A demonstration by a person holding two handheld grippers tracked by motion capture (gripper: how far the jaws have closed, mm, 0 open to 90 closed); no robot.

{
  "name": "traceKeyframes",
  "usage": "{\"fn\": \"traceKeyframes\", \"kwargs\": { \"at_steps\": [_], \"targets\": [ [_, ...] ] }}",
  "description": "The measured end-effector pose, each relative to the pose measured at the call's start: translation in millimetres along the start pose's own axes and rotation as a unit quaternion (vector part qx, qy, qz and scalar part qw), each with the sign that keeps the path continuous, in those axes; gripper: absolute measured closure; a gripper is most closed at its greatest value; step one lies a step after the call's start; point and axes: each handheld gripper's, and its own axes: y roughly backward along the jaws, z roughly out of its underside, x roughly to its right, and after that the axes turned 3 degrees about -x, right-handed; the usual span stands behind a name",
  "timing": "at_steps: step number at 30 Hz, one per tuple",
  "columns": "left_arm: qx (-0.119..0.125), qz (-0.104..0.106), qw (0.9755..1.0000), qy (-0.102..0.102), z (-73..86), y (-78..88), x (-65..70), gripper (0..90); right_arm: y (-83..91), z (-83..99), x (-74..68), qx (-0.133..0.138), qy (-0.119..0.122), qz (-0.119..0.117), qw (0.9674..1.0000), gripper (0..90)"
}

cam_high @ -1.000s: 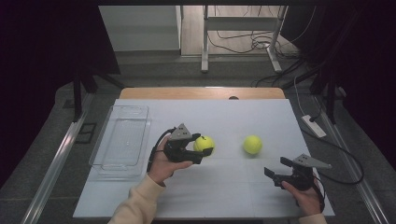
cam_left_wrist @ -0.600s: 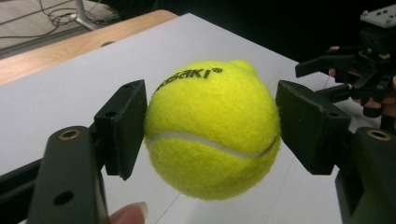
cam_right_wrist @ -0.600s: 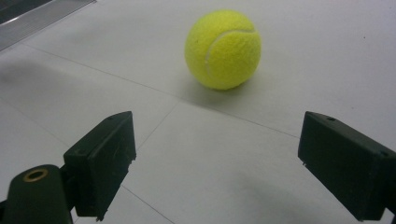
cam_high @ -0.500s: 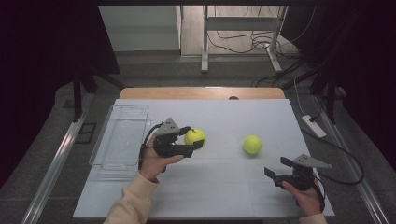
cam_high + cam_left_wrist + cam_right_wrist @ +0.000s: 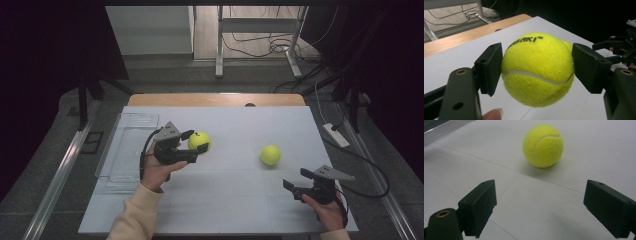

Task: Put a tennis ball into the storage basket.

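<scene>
My left gripper (image 5: 196,142) is shut on a yellow tennis ball (image 5: 198,140), held above the white table left of centre. In the left gripper view both black pads press the ball (image 5: 537,68) from either side, and a fingertip shows at the bottom edge. A second yellow tennis ball (image 5: 270,154) rests on the table right of centre. My right gripper (image 5: 296,180) hovers near the front right corner with its jaws wide apart and nothing between them. In the right gripper view that ball (image 5: 543,145) lies ahead, beyond the jaws.
A clear plastic bin (image 5: 127,150) stands at the table's left edge, just left of my left hand. A white power strip (image 5: 335,135) and cables lie off the right side. A wooden strip (image 5: 215,99) runs along the far edge.
My left hand has carried its ball to the left and a little up, toward the clear bin. The right gripper and the other ball have stayed where they were.
</scene>
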Motion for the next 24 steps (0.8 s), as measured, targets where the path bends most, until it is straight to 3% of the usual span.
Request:
{"fn": "traceKeyframes", "kwargs": {
  "at_steps": [24],
  "targets": [
    [0.019, -0.026, 0.9994, 0.014, -0.3, 16.3, -15.7, 28.6, 0.2, 0.0, 0.3, 0.001, 0.001, 0.001, 1.0000, 11.0]
  ]
}}
